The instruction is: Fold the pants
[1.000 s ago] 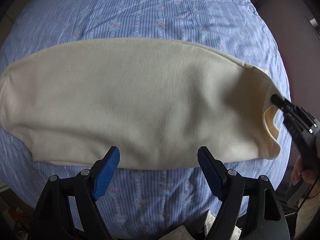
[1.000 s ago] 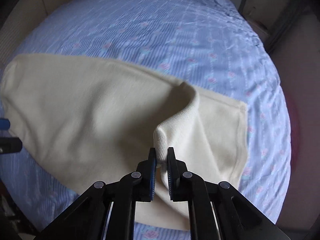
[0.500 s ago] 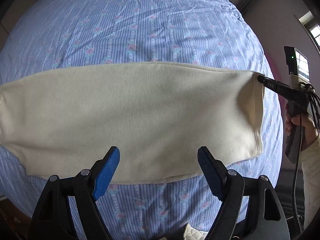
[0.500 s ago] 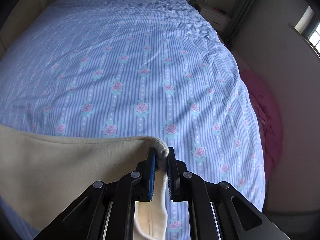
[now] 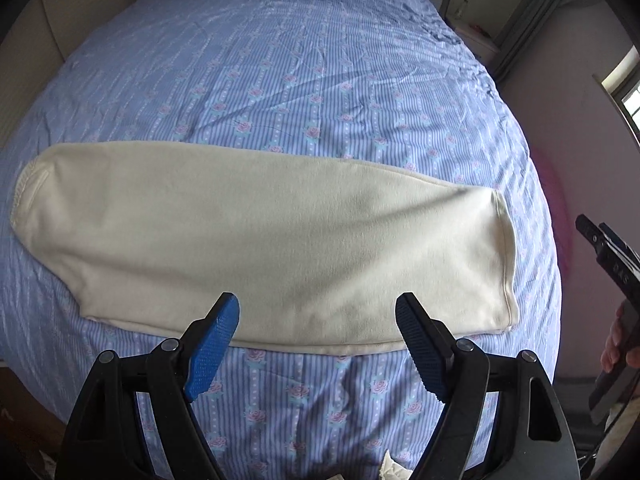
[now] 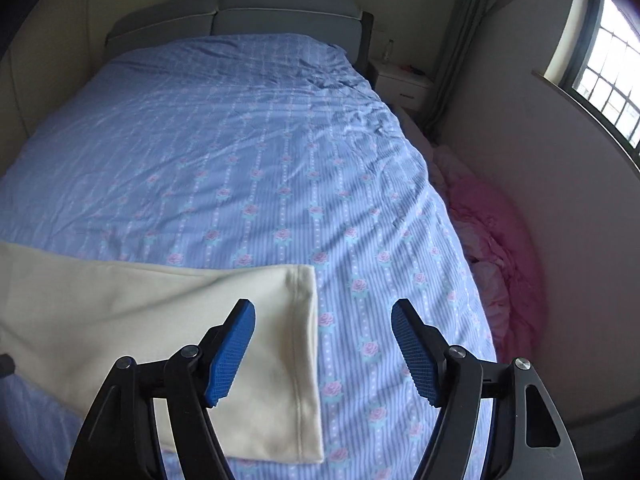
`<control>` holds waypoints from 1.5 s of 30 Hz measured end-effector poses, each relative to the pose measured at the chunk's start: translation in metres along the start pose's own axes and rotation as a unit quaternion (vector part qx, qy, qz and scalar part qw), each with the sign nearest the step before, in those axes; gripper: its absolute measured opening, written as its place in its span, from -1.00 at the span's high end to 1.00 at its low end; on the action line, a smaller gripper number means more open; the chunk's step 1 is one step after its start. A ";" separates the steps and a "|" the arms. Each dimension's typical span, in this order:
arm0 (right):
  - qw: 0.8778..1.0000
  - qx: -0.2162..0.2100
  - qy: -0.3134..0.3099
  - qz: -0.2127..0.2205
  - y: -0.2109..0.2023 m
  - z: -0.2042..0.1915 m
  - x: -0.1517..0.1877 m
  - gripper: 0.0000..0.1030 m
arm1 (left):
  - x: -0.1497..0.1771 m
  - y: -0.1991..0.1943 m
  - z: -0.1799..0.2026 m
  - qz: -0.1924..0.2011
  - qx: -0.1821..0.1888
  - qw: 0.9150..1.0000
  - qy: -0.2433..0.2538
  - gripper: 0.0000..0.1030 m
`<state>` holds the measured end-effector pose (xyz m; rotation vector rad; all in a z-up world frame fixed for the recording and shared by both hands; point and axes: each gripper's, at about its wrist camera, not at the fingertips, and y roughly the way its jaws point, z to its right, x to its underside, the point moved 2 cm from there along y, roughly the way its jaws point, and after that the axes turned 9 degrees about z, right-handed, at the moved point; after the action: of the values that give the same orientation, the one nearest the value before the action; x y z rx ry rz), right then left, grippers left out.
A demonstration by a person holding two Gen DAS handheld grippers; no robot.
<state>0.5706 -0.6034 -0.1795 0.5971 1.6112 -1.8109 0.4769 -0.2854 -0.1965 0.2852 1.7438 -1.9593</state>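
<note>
The cream pants (image 5: 260, 240) lie flat in a long folded band across the near part of the blue flowered bed (image 5: 320, 80). My left gripper (image 5: 318, 340) is open and empty, just above the band's near edge. My right gripper (image 6: 323, 346) is open and empty, above the bed beside the band's hemmed right end (image 6: 304, 340). The right gripper's body shows at the right edge of the left wrist view (image 5: 612, 256), clear of the cloth. The pants (image 6: 120, 320) fill the lower left of the right wrist view.
A pink blanket (image 6: 500, 240) lies between the bed's right side and the wall. A grey headboard (image 6: 240, 16) and a white nightstand (image 6: 404, 84) stand at the far end. A window (image 6: 604, 60) is on the right wall.
My right gripper has opened and let go of the pants' end, which now lies flat on the bed. The right gripper has pulled back to the right. The left gripper stayed open.
</note>
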 end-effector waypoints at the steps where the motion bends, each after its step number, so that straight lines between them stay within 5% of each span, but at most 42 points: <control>1: 1.000 -0.019 -0.003 0.010 -0.016 -0.010 0.002 -0.38 | 0.002 -0.010 -0.006 0.008 -0.002 1.000 -0.005 -0.56; 8: 0.987 -0.157 -0.018 0.040 -0.103 -0.104 0.025 -0.38 | 0.035 -0.073 -0.073 0.033 -0.023 0.998 -0.041 -0.56; 15: 0.968 -0.249 -0.038 0.018 -0.159 -0.222 0.057 -0.38 | 0.073 -0.128 -0.198 0.051 -0.073 0.992 -0.089 -0.56; 22: 0.964 -0.258 -0.058 0.014 -0.200 -0.343 0.068 -0.37 | 0.074 -0.152 -0.329 0.061 -0.052 0.993 -0.086 -0.57; 30: 0.972 -0.228 0.032 -0.044 -0.196 -0.449 0.088 -0.35 | 0.064 -0.141 -0.454 0.030 -0.046 0.994 -0.091 -0.59; 36: 0.971 -0.218 0.017 -0.095 -0.168 -0.500 0.099 -0.10 | 0.065 -0.102 -0.474 -0.007 -0.046 0.996 -0.079 -0.59; 45: 0.950 -0.260 -0.009 -0.173 -0.086 -0.556 0.128 0.10 | 0.077 -0.037 -0.464 -0.034 -0.047 0.996 -0.067 -0.59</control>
<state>0.3775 -0.0711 -0.2914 0.0588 2.1725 -1.5042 0.3146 0.1512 -0.2743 0.0596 1.7722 -1.8907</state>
